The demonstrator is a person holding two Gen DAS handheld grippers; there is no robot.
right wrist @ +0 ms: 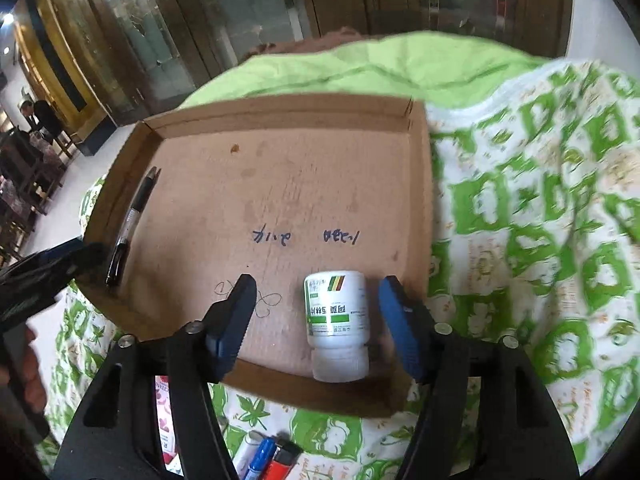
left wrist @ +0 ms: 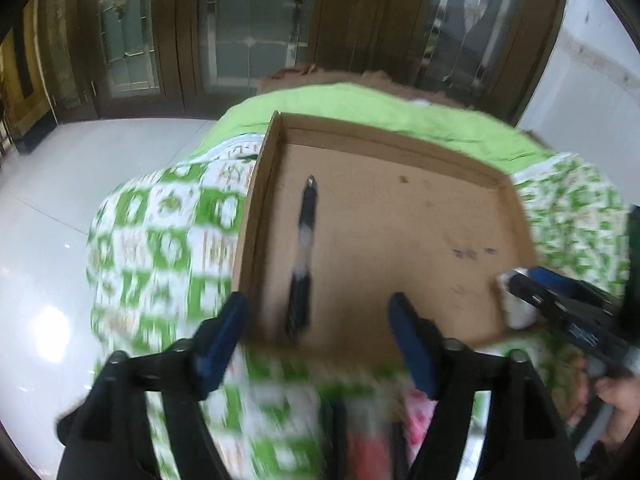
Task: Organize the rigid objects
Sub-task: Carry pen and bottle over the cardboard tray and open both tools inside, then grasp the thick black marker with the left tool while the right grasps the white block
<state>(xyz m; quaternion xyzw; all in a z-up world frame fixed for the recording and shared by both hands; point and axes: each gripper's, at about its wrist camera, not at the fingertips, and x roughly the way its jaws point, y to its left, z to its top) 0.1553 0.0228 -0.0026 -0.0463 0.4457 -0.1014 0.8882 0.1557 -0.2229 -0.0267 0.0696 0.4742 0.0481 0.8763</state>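
The white medicine bottle [right wrist: 337,326] lies in the cardboard tray [right wrist: 420,200] between the right gripper's [right wrist: 318,322] spread fingers, seemingly just placed, and the pen [left wrist: 303,256] ahead of the left gripper's [left wrist: 320,336] parted fingers, so next likely fetch the lighter [right wrist: 282,462].

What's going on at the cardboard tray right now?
A person with two handheld grippers is sorting small items into the cardboard tray. A black pen and a white pill bottle lie inside it. The right gripper is open around the bottle, not clamping it; the left gripper is open near the pen. More items wait on the cloth.
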